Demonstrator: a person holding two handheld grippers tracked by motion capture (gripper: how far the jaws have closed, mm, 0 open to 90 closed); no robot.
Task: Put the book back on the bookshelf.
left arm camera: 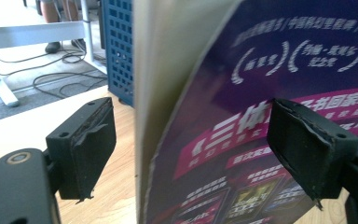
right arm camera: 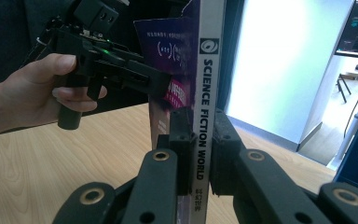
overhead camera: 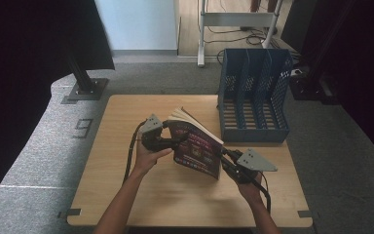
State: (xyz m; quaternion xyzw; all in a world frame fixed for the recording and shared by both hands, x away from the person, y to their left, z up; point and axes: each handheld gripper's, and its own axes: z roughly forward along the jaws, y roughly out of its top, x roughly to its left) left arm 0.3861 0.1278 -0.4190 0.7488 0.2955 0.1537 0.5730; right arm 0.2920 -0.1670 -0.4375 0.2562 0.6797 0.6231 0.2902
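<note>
Currently one book (overhead camera: 197, 146) upright: right tongs (right arm camera: 200, 140) clamp spine, left tongs (left arm camera: 191, 140) released; one file rack (overhead camera: 254, 92).

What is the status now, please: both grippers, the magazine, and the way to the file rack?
Right gripper shut on magazine spine. Left gripper open, pads clear of the cover. Blue file rack behind, nothing between.

an office or lab: grey carpet (overhead camera: 39, 146), blue file rack (overhead camera: 254, 97), floor cables (overhead camera: 233, 34)
</note>
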